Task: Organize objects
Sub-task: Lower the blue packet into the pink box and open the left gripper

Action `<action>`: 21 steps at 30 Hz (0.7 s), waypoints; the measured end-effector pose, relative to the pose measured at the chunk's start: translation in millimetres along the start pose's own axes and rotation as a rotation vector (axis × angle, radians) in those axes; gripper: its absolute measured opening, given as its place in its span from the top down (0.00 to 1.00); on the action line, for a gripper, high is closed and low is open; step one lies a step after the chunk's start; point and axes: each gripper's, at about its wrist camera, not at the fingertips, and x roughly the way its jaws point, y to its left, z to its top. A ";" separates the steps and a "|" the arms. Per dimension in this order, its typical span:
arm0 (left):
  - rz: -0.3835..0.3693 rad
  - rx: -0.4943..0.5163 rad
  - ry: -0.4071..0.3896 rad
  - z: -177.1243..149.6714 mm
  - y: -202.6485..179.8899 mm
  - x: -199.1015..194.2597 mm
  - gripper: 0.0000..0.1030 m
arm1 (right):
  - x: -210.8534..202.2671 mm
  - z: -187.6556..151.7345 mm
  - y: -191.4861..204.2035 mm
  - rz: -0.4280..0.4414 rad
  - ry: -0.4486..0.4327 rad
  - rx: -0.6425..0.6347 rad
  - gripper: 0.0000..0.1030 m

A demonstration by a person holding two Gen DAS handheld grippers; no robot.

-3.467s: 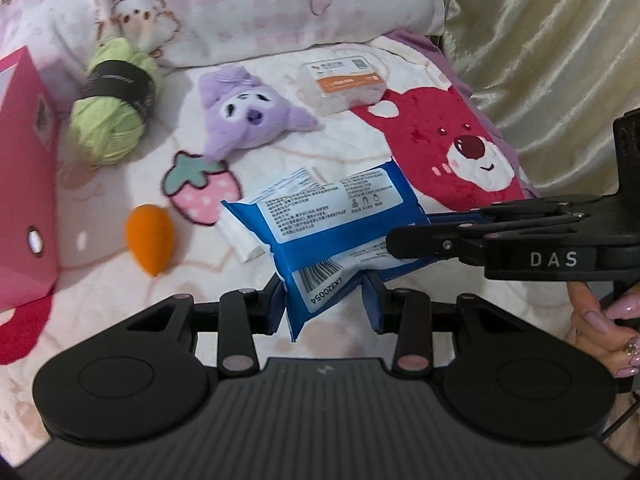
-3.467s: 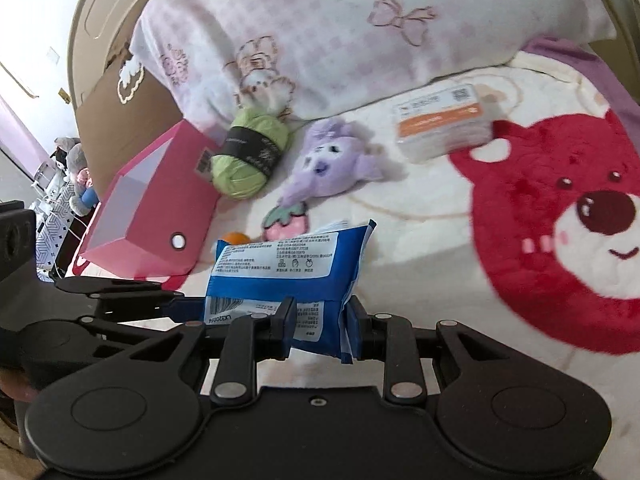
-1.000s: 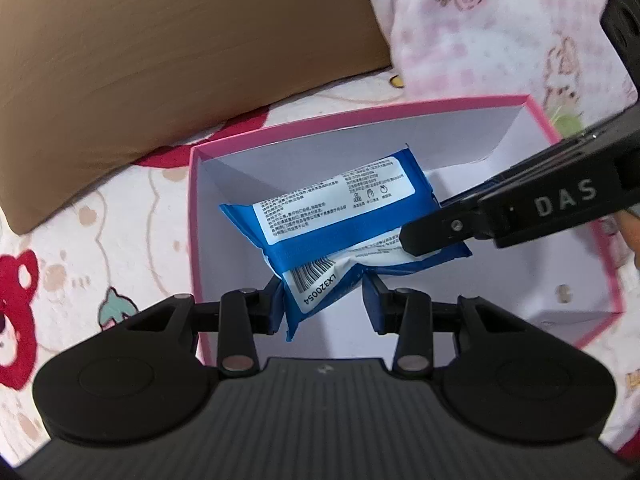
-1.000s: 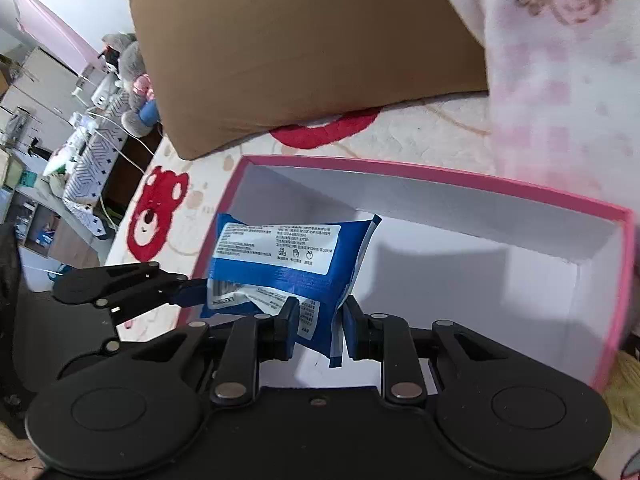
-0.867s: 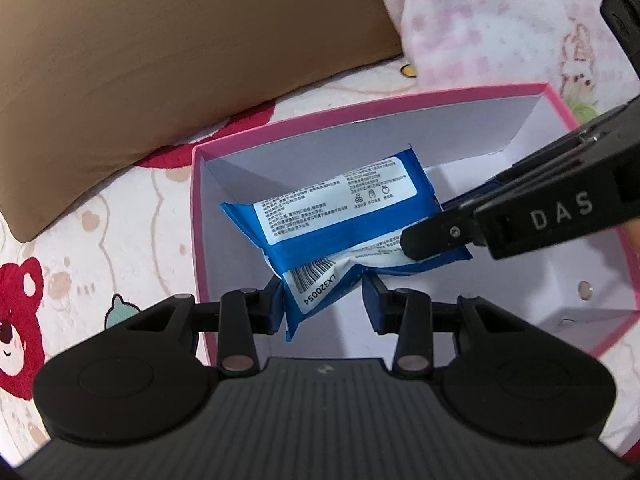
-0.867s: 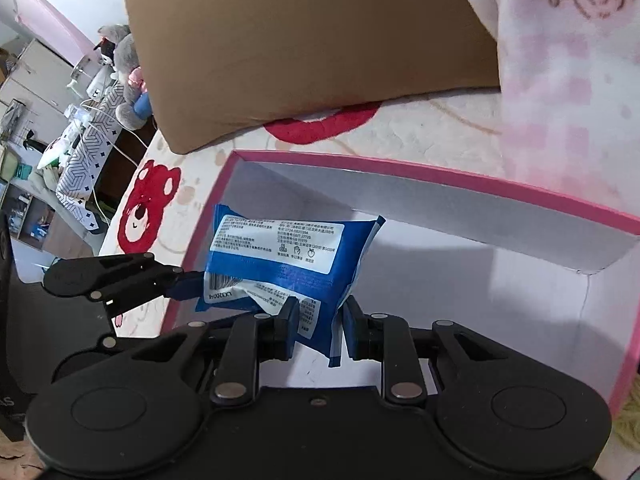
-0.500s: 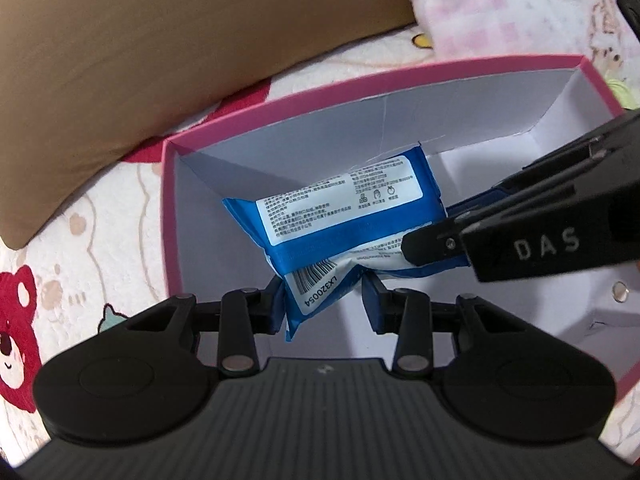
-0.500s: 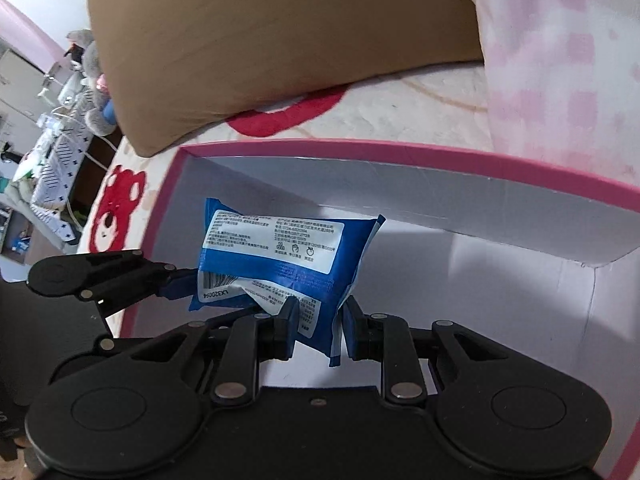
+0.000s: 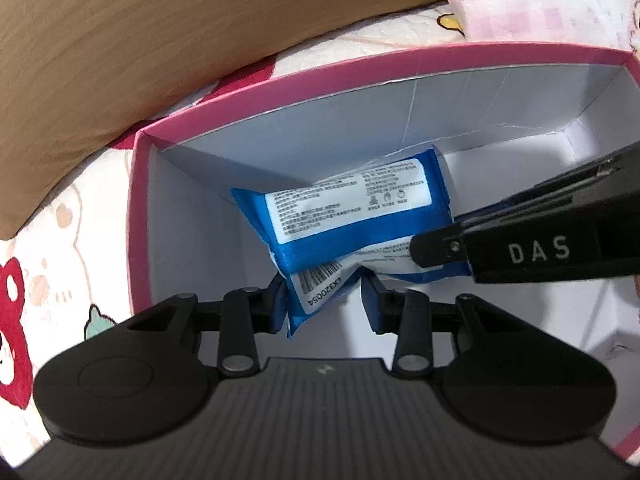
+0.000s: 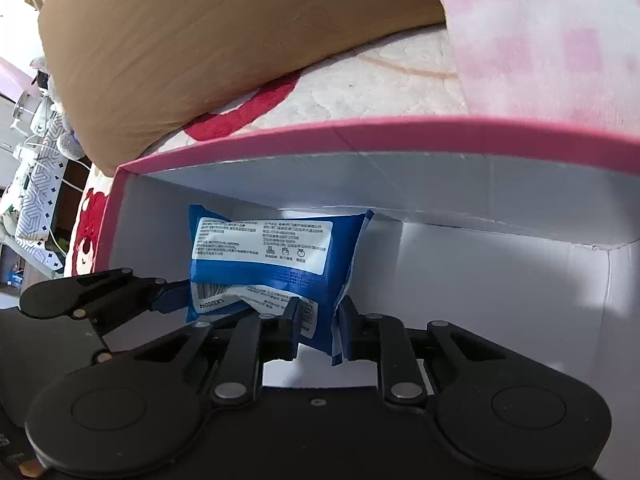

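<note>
A blue wipes pack (image 9: 352, 216) with a white label hangs inside the pink box (image 9: 360, 62), low near its white floor and back wall. My left gripper (image 9: 324, 300) is shut on the pack's barcode corner. From the right, my right gripper (image 9: 436, 248) pinches the pack's other end. In the right wrist view the pack (image 10: 272, 256) sits between the right gripper's (image 10: 318, 320) pads, whose jaws are closing tighter on its edge. There the left gripper (image 10: 172, 292) comes in from the left onto the pack, inside the box (image 10: 400, 132).
A brown pillow (image 9: 160, 40) lies just behind the box and a pink checked pillow (image 9: 540, 0) at the back right. The box stands on a cream blanket with red bear prints (image 9: 16, 320). Room furniture (image 10: 36, 208) shows beyond the bed's left edge.
Both grippers have sunk with the pack from above the box rim down into the box. The box walls now fill much more of both views.
</note>
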 end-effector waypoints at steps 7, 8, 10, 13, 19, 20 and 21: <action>-0.004 0.000 -0.026 -7.8 -0.7 -6.5 0.66 | -0.1 -5.7 -3.9 0.004 -0.022 0.014 0.83; -0.016 -0.007 -0.027 -9.0 0.9 -9.3 0.66 | -0.2 -5.7 -3.9 0.001 -0.022 0.010 0.83; -0.036 -0.021 -0.038 -11.6 3.8 -15.6 0.66 | -0.1 -6.6 -2.7 -0.006 -0.025 0.004 0.83; -0.029 -0.030 -0.063 -19.9 3.1 -17.9 0.66 | 0.9 -5.7 -0.3 -0.012 -0.027 0.003 0.83; -0.007 -0.043 -0.076 -14.4 0.6 -28.5 0.65 | 2.2 -3.5 0.1 0.009 -0.024 0.021 0.83; -0.012 -0.052 -0.071 -14.5 0.9 -32.3 0.66 | 0.6 -3.9 -1.7 0.015 -0.023 0.031 0.83; -0.016 -0.058 -0.076 -14.9 0.4 -37.4 0.65 | 0.1 -4.3 -2.6 0.018 -0.023 0.037 0.83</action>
